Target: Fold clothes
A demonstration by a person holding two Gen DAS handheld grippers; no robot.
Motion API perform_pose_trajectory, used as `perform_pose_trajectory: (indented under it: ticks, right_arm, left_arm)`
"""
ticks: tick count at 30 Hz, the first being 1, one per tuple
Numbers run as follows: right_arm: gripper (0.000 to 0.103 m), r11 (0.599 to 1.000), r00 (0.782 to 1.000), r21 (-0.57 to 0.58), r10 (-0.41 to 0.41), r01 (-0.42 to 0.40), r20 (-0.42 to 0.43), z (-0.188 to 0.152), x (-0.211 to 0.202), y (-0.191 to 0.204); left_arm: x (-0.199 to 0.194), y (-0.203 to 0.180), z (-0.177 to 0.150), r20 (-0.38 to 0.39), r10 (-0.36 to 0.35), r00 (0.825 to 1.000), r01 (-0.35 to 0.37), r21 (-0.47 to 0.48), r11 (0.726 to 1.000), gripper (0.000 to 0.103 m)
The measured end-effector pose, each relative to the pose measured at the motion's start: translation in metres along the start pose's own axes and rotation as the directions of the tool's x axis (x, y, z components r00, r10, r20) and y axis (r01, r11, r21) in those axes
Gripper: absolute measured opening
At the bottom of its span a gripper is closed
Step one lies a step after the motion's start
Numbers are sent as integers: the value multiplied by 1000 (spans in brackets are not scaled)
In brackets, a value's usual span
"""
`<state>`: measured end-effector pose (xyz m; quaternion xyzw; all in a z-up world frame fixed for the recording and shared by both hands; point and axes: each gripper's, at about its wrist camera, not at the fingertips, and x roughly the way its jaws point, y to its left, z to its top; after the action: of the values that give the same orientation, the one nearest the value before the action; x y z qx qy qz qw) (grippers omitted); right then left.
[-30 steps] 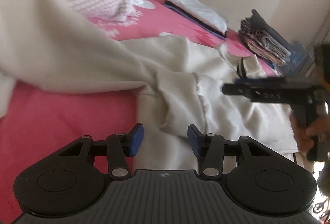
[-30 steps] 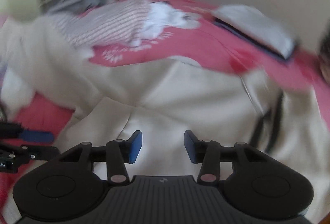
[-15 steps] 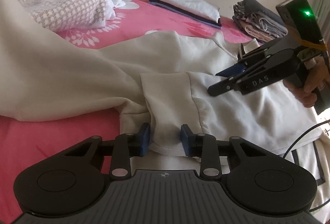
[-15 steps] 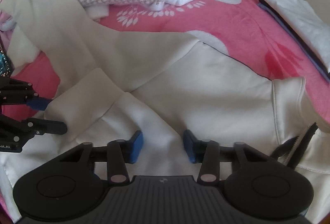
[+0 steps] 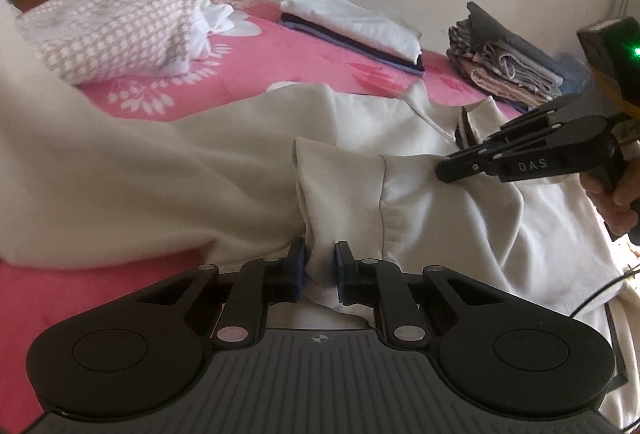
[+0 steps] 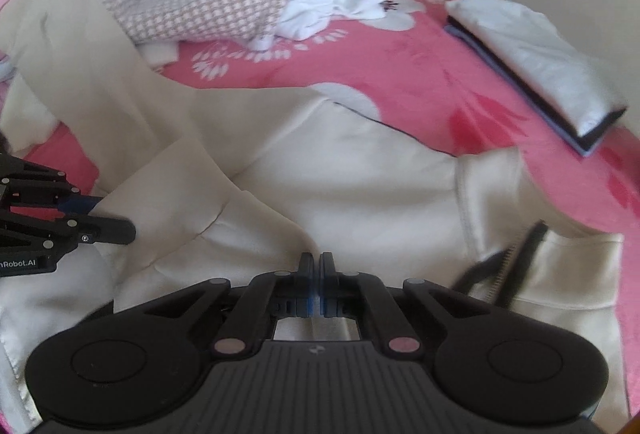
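Lying on one bed (image 6: pixel 420 74): one cream sweatshirt (image 6: pixel 340 170), two folded stacks (image 5: pixel 352 30).

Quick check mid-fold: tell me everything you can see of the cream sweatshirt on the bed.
The cream sweatshirt is a soft, fleecy-looking zip-up with a dark zipper at its open front. It lies spread and rumpled across the pink bedspread, one sleeve folded over the body. The left gripper is closing on the ribbed cuff, fabric bunched between its fingers. The right gripper is shut on a fold of the body fabric. A checked garment rests partly on its far edge.
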<state>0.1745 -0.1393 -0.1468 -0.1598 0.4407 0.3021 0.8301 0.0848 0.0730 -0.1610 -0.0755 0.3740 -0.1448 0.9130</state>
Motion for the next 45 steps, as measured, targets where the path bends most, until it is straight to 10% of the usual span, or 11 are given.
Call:
perform_pose_trajectory:
  ticks: [9,13,18,24,33,45]
  right_arm:
    - [8,996,998,66,-62,62,-14,-8,11,-10]
    - [41,976,992,196,-106,91,66,-23,-18,-29]
    - [46,883,956,436,-257,173,142,-67,-93,-78]
    - [40,731,899,590,-438,342,22,-136,-153,-113]
    - [37,910,939,260,-344,324,34,-103,-87,-44]
    - [51,948,944,16,-316,319,-97,-98,-45,-80]
  left_arm:
    - [20,1,3,-43,13,999,-13,0,1000,17]
    - [16,4,6,-47,2,999,-2,-4,1000,21]
    - [-4,-1,5,14,40,999,-41,39,998,39]
    - [-20,-20,5,97,20,995,-32,123,992,39]
    - [24,-52,12,22,87,996,-90,180,980,39]
    - [33,-40,2,1,138,990,-136,208,969,39]
